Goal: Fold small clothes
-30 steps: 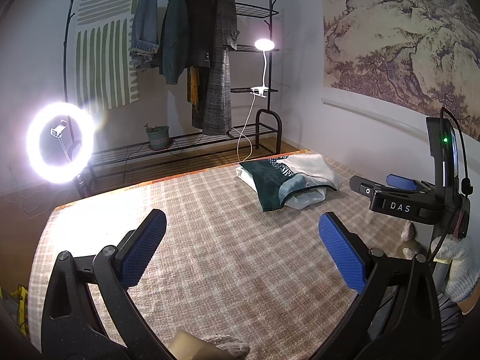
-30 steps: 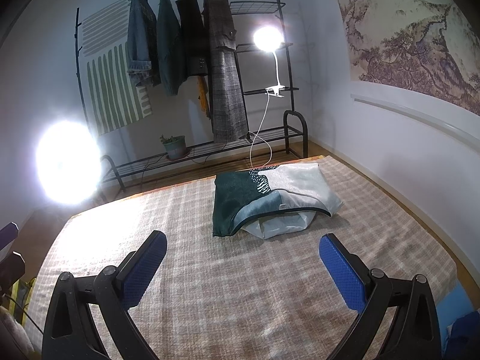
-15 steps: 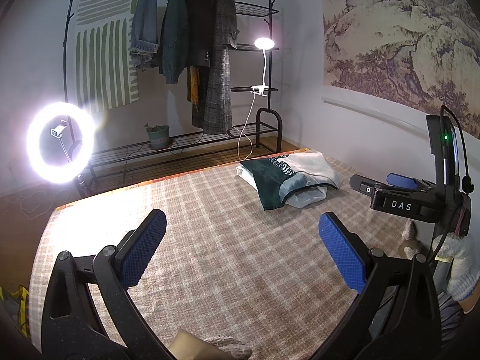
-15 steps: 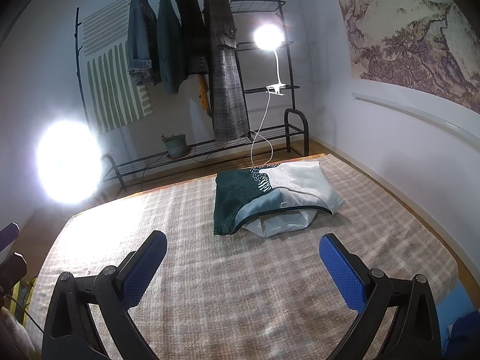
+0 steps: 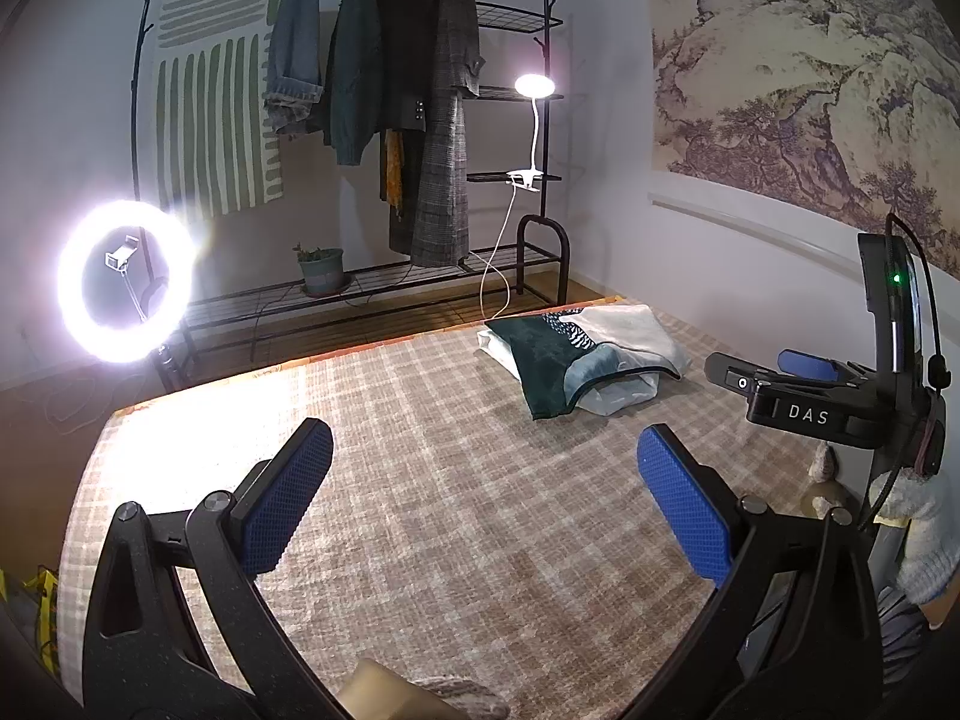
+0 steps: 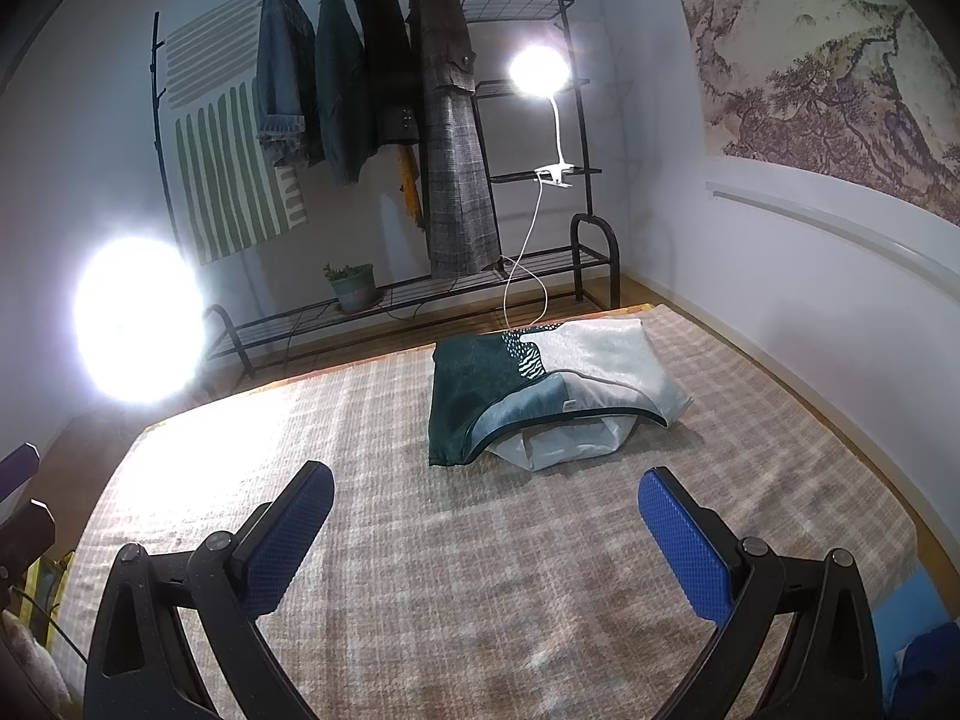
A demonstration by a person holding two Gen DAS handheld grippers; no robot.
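Note:
A folded garment in dark green, pale blue and white (image 5: 576, 354) (image 6: 540, 384) lies on a white folded piece at the far right of the plaid-covered bed (image 5: 456, 498) (image 6: 480, 570). My left gripper (image 5: 480, 504) is open and empty, above the bed, well short of the garment. My right gripper (image 6: 486, 534) is open and empty, facing the garment from the near side. The right gripper's body, marked DAS (image 5: 810, 408), shows at the right of the left wrist view.
A black clothes rack (image 5: 384, 120) (image 6: 390, 120) with hanging coats stands beyond the bed's far edge. A ring light (image 5: 126, 282) (image 6: 138, 318) glares at left, a clip lamp (image 5: 534, 87) (image 6: 537, 72) on the rack. A wall with a landscape mural (image 5: 810, 78) runs along the right.
Both grippers have shifted slightly; the garment pile sits a little lower and nearer in the right wrist view. Nothing was taken hold of.

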